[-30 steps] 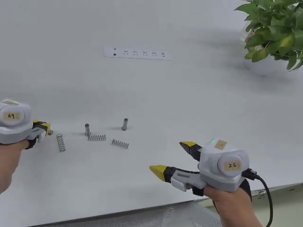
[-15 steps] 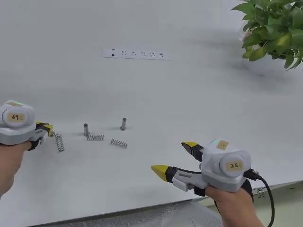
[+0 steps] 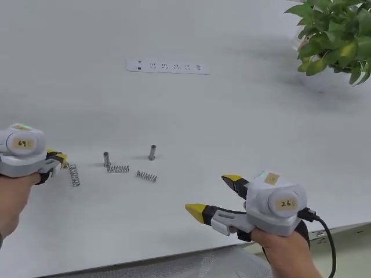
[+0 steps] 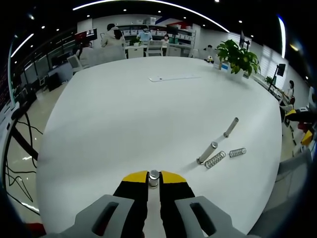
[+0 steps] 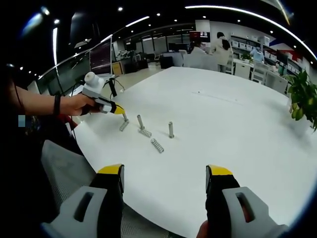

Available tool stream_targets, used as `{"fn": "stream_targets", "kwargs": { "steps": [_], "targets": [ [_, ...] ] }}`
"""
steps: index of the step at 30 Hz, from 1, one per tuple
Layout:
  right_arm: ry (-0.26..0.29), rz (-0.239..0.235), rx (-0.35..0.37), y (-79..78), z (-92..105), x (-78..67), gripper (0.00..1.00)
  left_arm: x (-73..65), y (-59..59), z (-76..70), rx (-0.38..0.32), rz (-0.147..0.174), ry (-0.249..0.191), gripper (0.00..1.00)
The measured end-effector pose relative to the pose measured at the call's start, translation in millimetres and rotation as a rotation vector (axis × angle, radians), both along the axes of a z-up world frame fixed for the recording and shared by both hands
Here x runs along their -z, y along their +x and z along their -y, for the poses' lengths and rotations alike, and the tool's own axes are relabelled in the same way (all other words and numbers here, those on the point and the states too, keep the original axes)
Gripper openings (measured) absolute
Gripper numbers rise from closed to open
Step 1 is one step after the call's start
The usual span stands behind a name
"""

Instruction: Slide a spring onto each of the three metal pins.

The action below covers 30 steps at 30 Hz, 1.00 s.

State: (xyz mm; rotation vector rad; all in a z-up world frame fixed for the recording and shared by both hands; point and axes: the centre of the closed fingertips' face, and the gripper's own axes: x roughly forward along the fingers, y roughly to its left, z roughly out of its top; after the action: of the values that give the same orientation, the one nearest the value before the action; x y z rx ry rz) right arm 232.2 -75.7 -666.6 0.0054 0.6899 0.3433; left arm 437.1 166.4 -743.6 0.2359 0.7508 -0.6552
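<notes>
At the mid-left of the head view the left gripper [image 3: 59,157] holds a pin [image 4: 154,176] in closed jaws, the nearest spring [image 3: 74,175] lies flat just right of them, long axis up-down, and the open-jawed right gripper [image 3: 213,194] is well apart at lower right.

My left gripper [image 3: 61,157]: white rounded shell, tan sticker [image 3: 23,143] marked 69, black jaws tipped yellow. My right gripper [image 3: 211,194]: same build, sticker marked 26, green light [image 3: 261,172] on top, black cable [image 3: 328,240] at rear.
</notes>
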Motion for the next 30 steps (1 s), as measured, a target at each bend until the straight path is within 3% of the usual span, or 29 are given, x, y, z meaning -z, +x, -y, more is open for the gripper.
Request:
{"fn": "stream_targets", "kwargs": {
  "steps": [19, 24, 30],
  "targets": [
    [0.004, -0.002, 0.002, -1.1, 1.5, 0.7, 0.65, 2.3, -3.3, 0.7, -0.002, -0.021, -0.002, 0.05],
    [0.007, 0.002, 0.003, -0.5, 2.2, 0.1, 0.65, 0.7, -8.8, -0.4, 0.004, -0.024, -0.006, 0.10],
    [0.009, 0.005, -0.003, -0.3, 0.5, 0.0, 0.65, 6.5, -21.6, -9.0, -0.005, -0.053, -0.002, 0.16]
  ]
}}
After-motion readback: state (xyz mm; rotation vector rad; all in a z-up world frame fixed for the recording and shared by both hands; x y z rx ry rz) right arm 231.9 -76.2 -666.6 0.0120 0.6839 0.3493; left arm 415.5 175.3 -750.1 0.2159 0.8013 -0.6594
